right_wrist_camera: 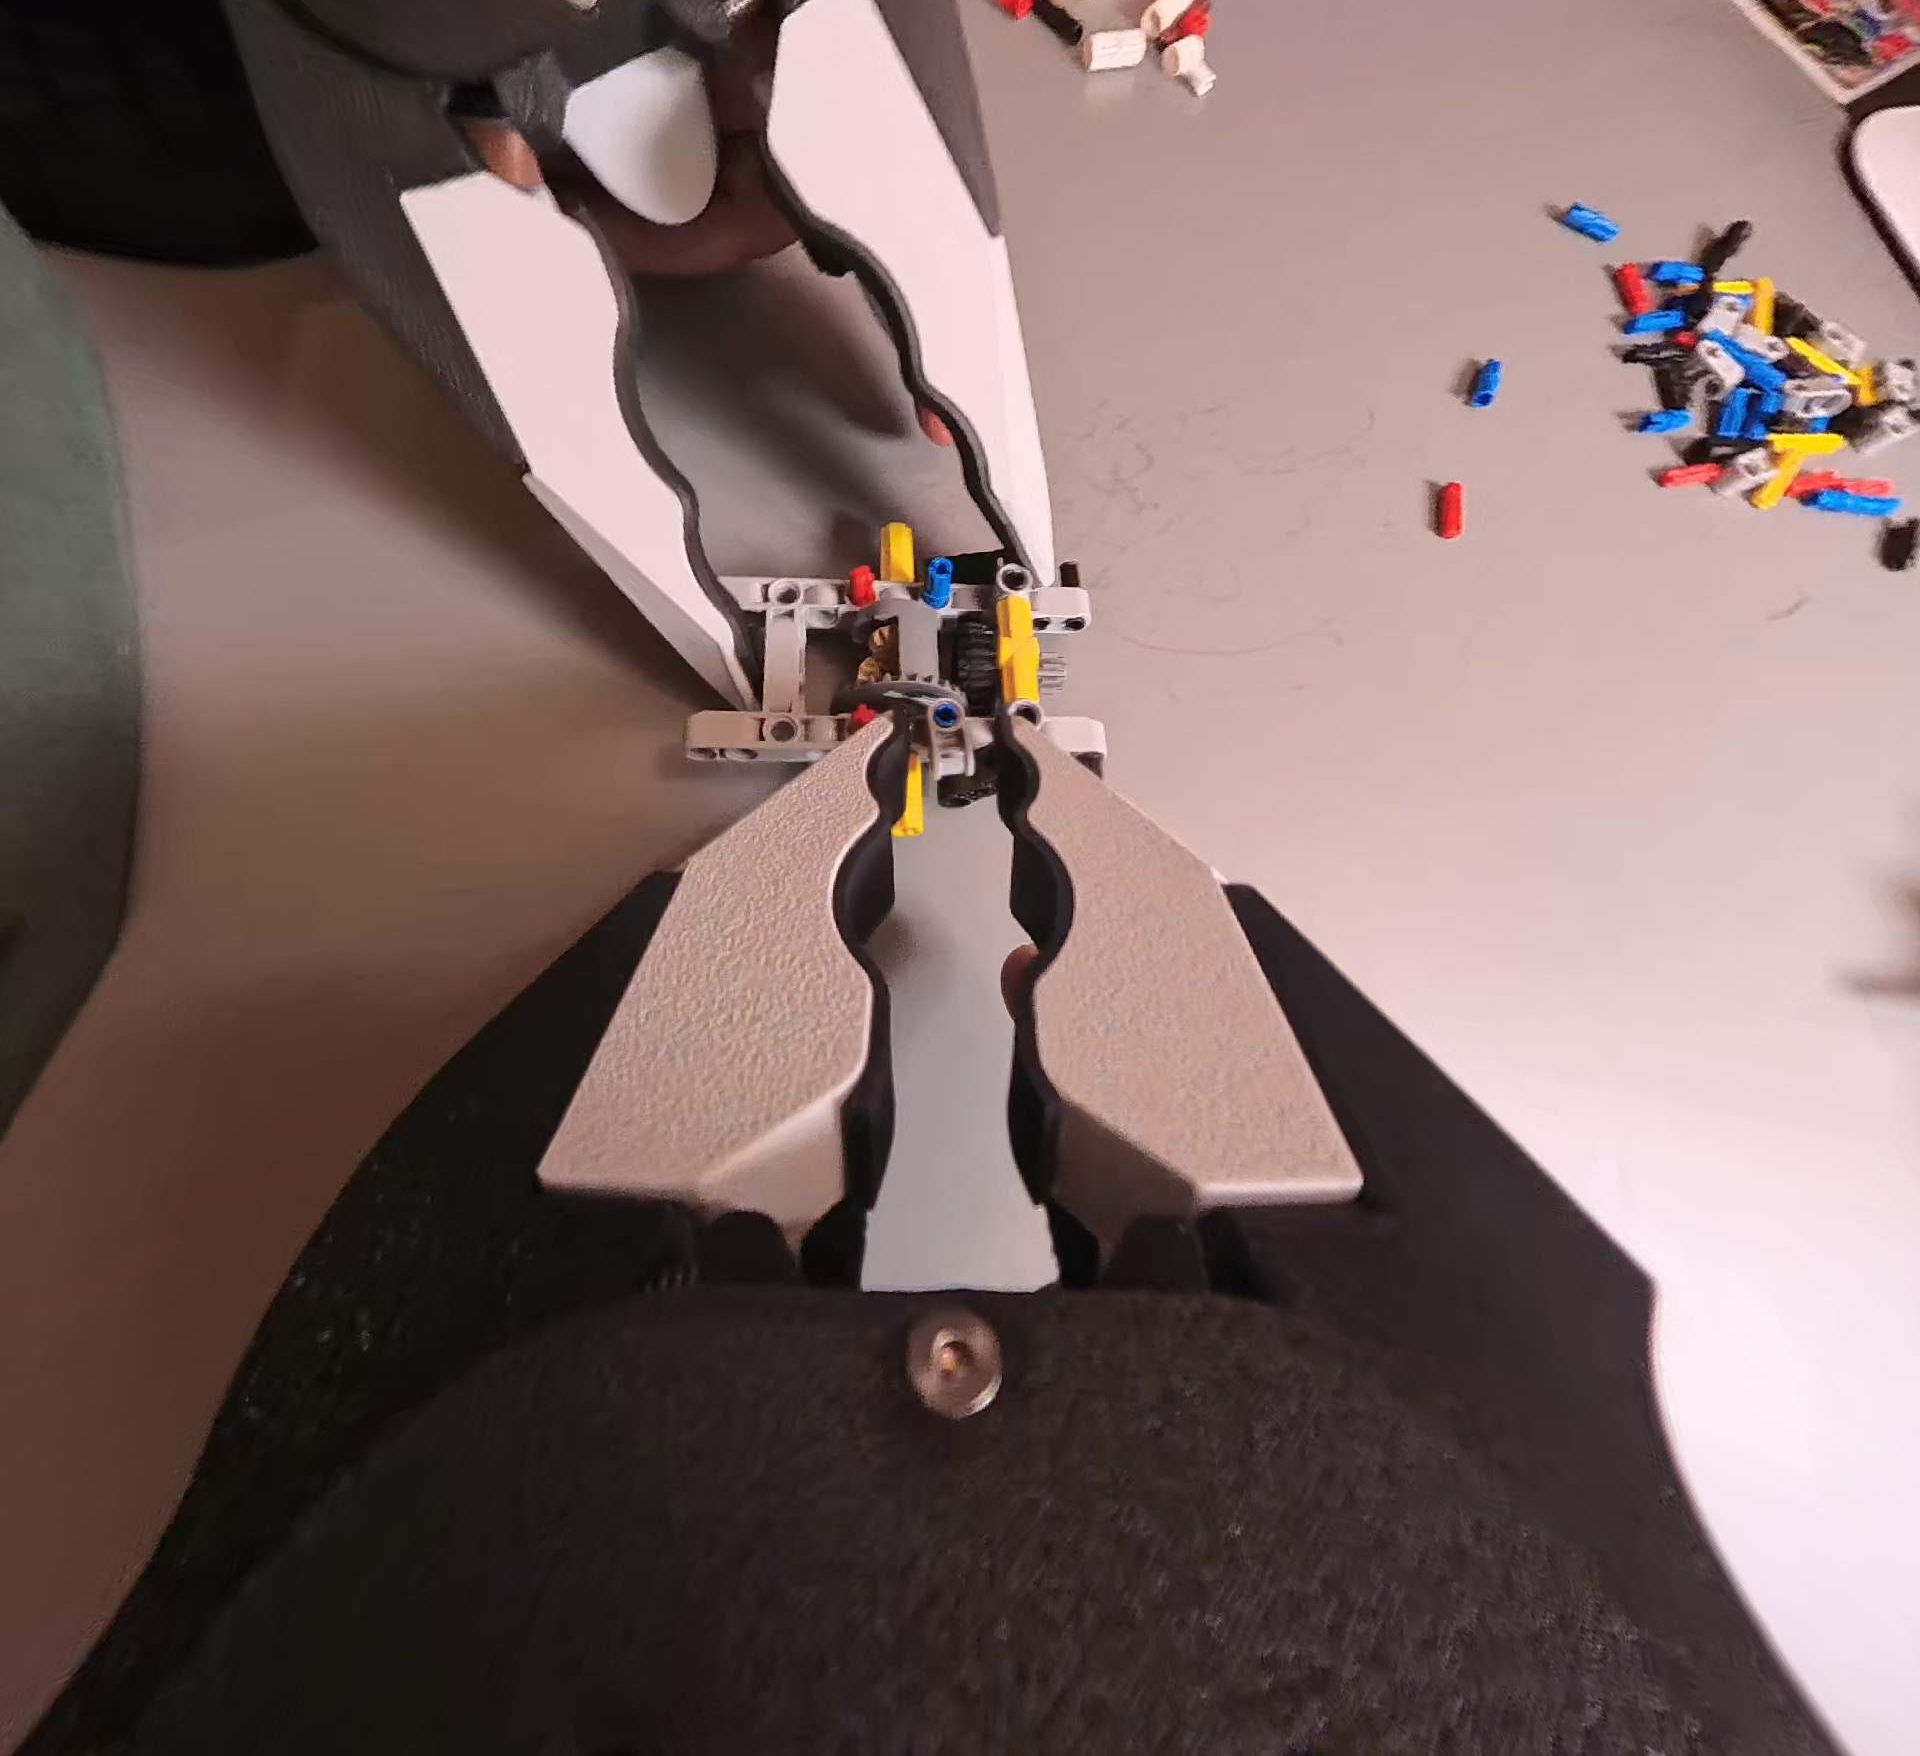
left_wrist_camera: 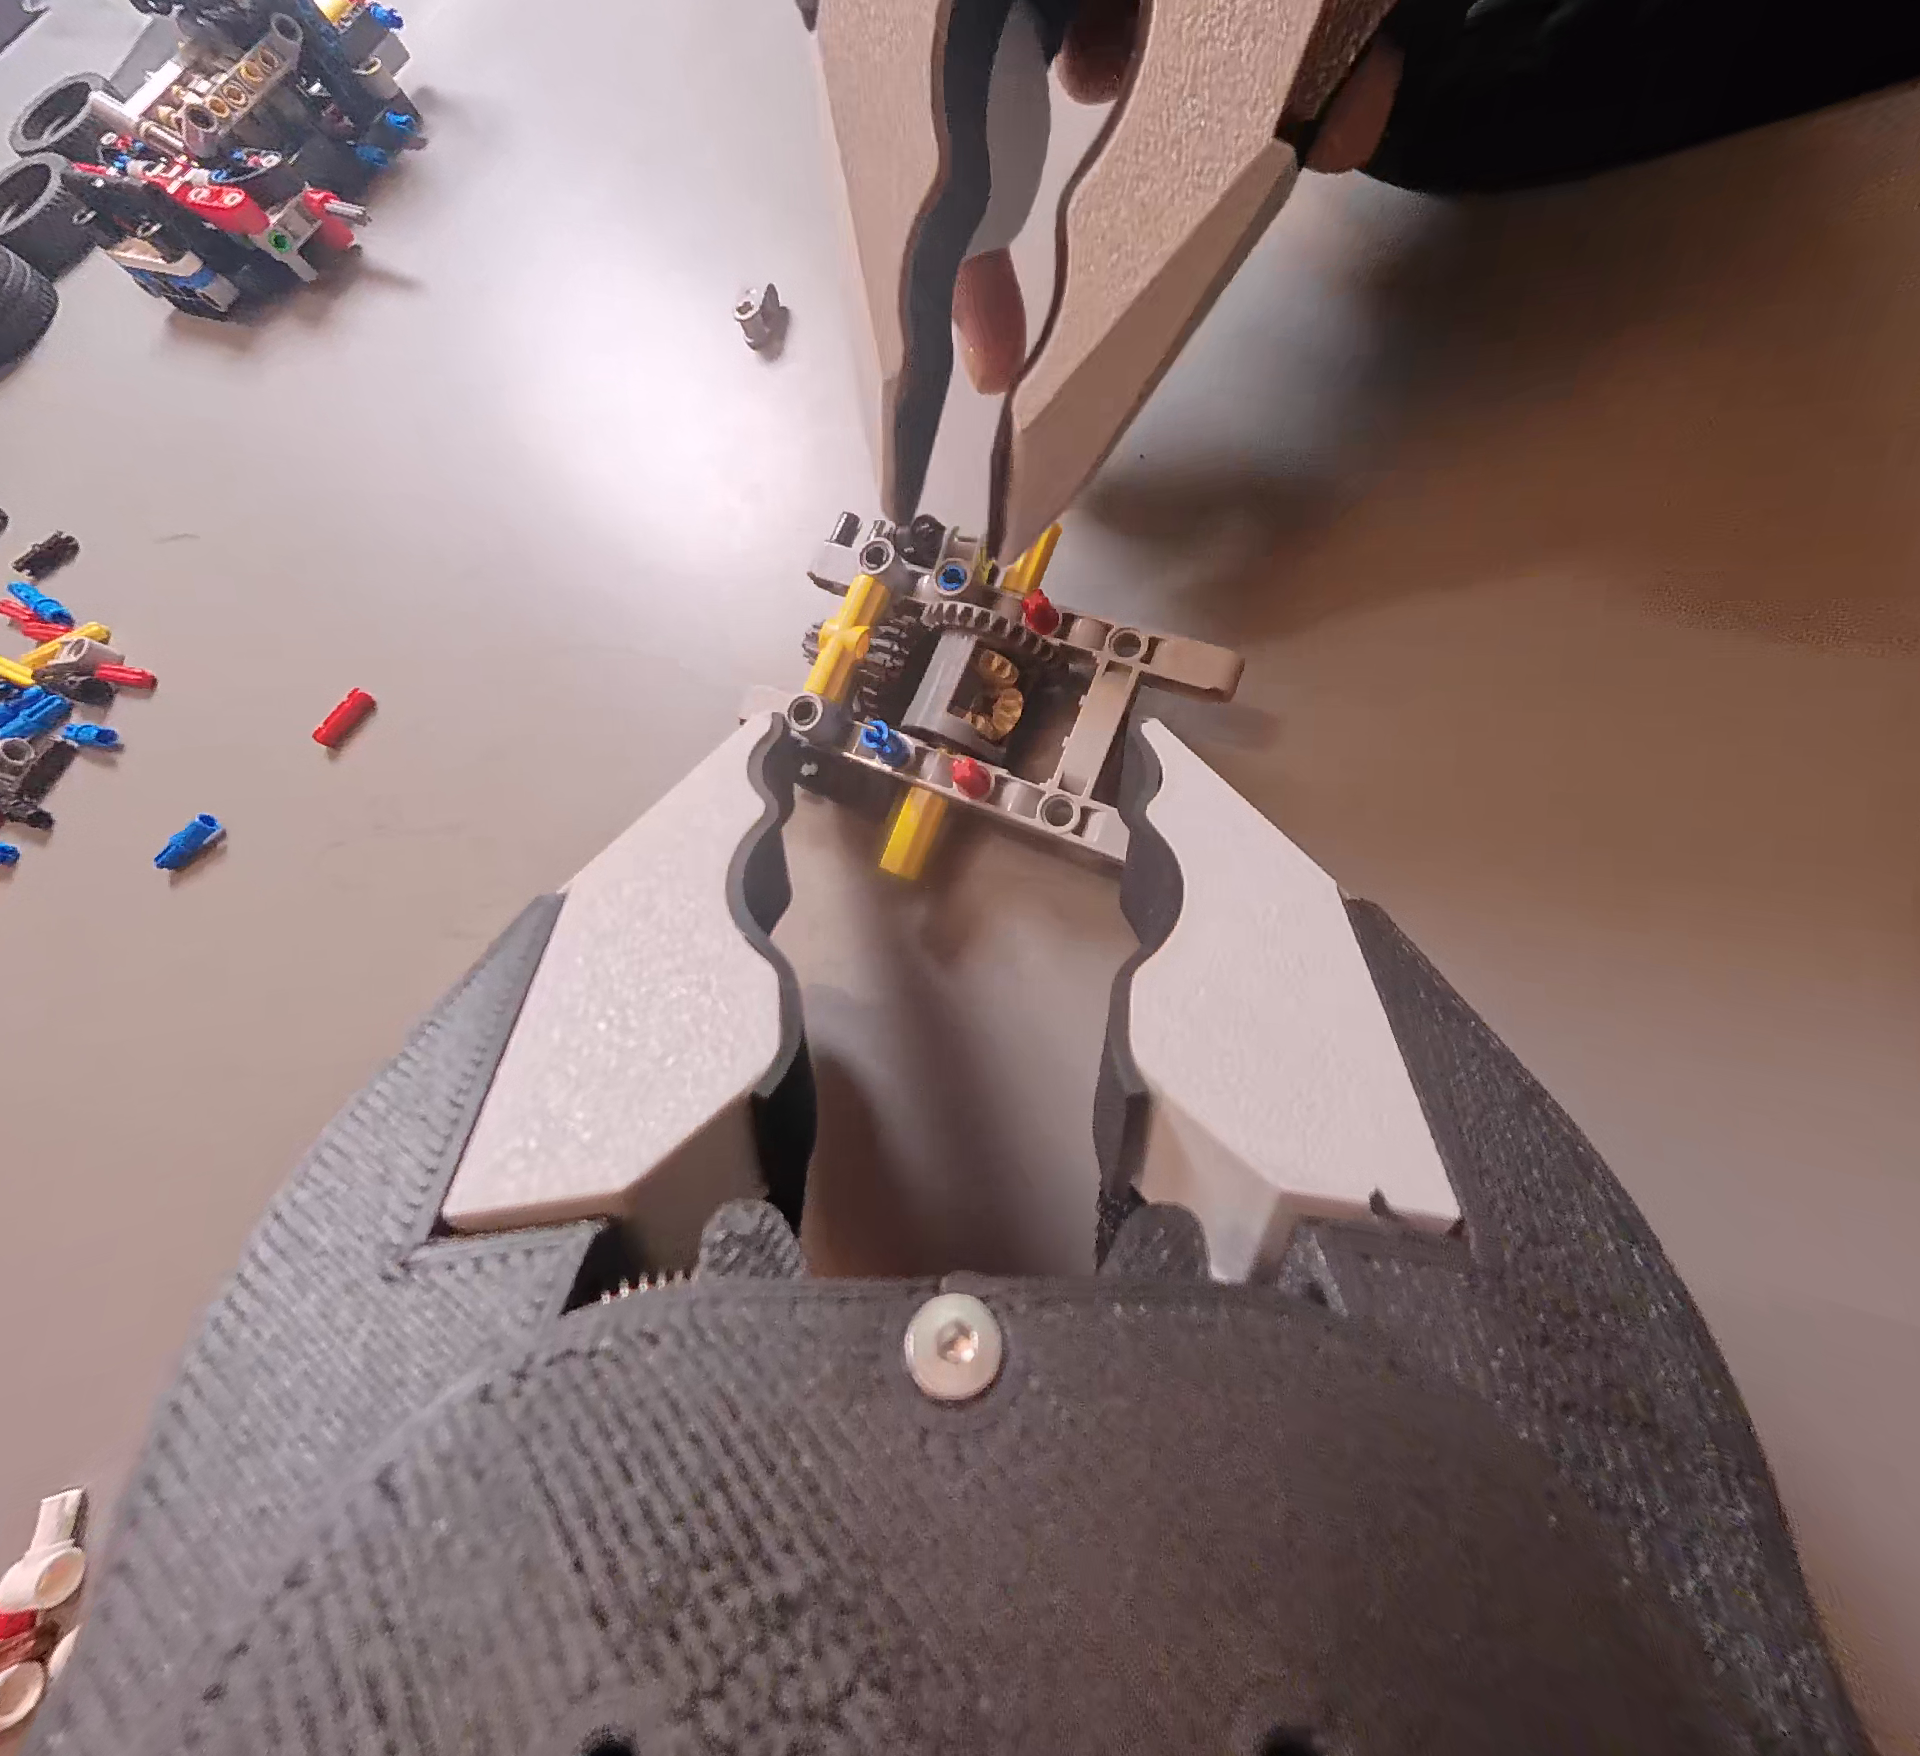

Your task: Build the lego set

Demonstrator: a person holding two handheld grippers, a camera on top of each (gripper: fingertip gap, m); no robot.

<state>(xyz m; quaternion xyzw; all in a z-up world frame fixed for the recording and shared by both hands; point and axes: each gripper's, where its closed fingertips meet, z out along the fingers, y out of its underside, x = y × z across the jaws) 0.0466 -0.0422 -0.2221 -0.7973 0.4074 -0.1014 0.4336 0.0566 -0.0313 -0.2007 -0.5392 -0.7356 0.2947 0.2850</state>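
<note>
Showing only leftward: wheeled chassis (left_wrist_camera: 223, 137).

A plain grey table (left_wrist_camera: 582, 418) carries a small grey frame of bricks with gears and yellow rods (left_wrist_camera: 977, 698) near the middle. A half-built car with black tyres (left_wrist_camera: 208, 148) stands well apart from it, with a lone grey piece (left_wrist_camera: 761, 316) between. Loose pins lie scattered in a pile (right_wrist_camera: 1756, 387), beside single red (left_wrist_camera: 343, 717) and blue (left_wrist_camera: 190, 842) ones.
</note>
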